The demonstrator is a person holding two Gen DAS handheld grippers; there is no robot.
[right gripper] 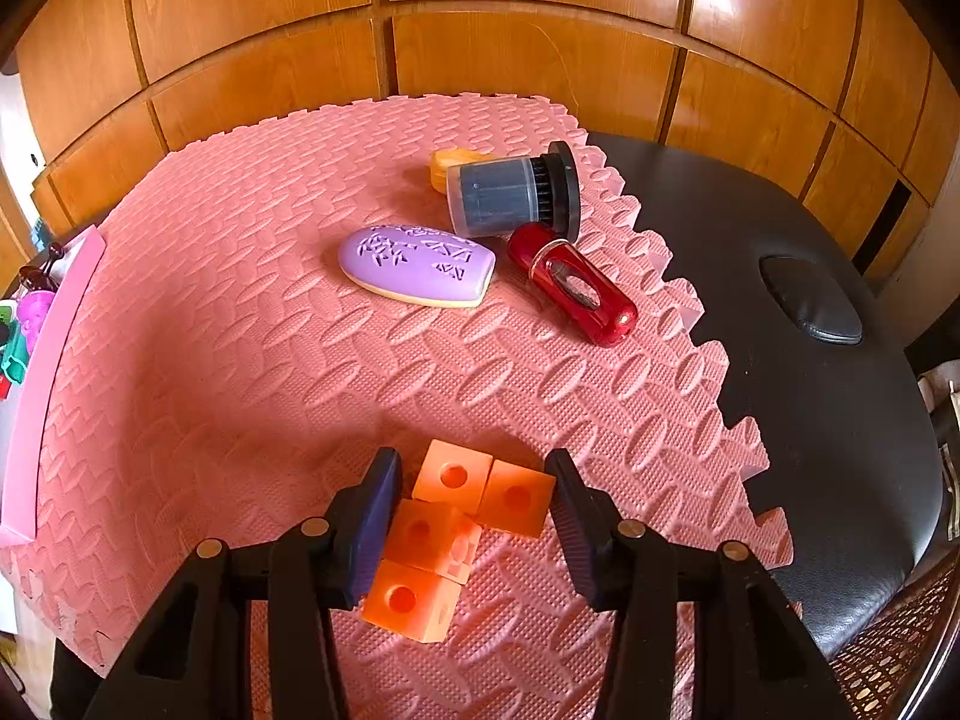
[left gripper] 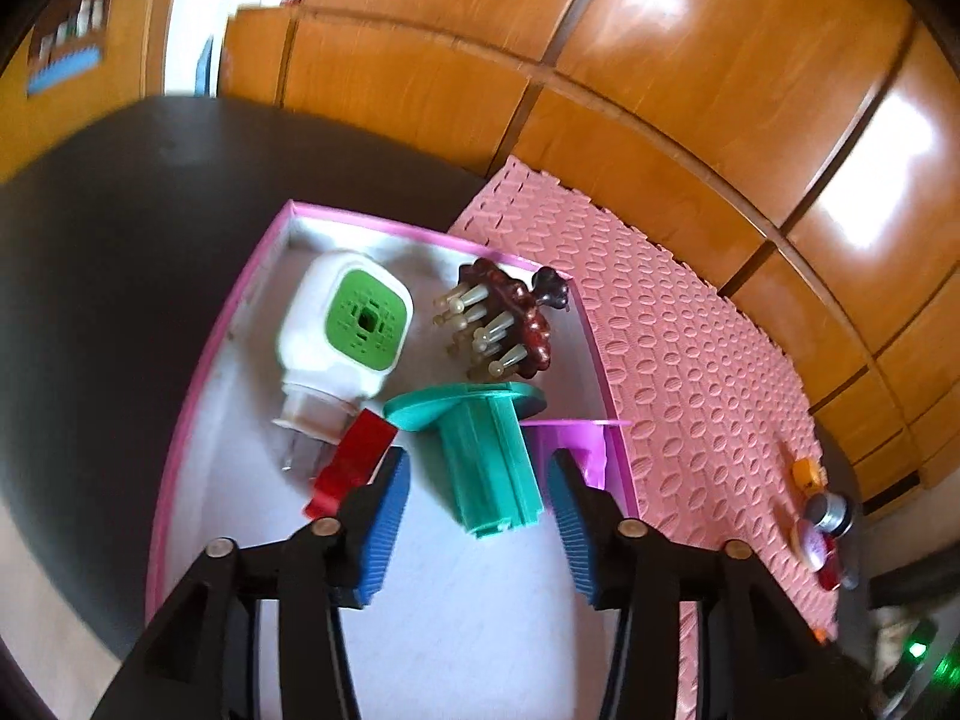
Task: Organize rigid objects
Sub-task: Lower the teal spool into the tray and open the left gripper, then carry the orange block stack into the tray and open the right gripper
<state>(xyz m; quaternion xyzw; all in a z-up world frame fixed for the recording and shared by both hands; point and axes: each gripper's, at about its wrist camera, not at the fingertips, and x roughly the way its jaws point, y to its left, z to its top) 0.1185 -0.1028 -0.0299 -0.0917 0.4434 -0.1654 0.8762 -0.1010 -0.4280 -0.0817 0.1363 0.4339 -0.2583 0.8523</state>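
In the left wrist view a pink-rimmed box (left gripper: pixel 198 372) holds a white and green plug-in device (left gripper: pixel 345 330), a dark red brush with pale bristles (left gripper: pixel 501 321), a red piece (left gripper: pixel 351 462), a teal spool (left gripper: pixel 486 450) and a purple spool (left gripper: pixel 570 444). My left gripper (left gripper: pixel 477 492) is open over the box, its pads either side of the teal spool, apart from it. In the right wrist view my right gripper (right gripper: pixel 474 480) is open around an orange block piece (right gripper: pixel 456 528) lying on the pink foam mat (right gripper: pixel 240 330).
Farther on the mat lie a purple oval case (right gripper: pixel 417 264), a red bottle (right gripper: pixel 573 282), a grey capped cylinder (right gripper: pixel 510 195) and an orange item (right gripper: pixel 450 165). The box's pink wall (right gripper: pixel 42 372) stands at the mat's left. A black table (right gripper: pixel 810 360) lies right; wooden panels behind.
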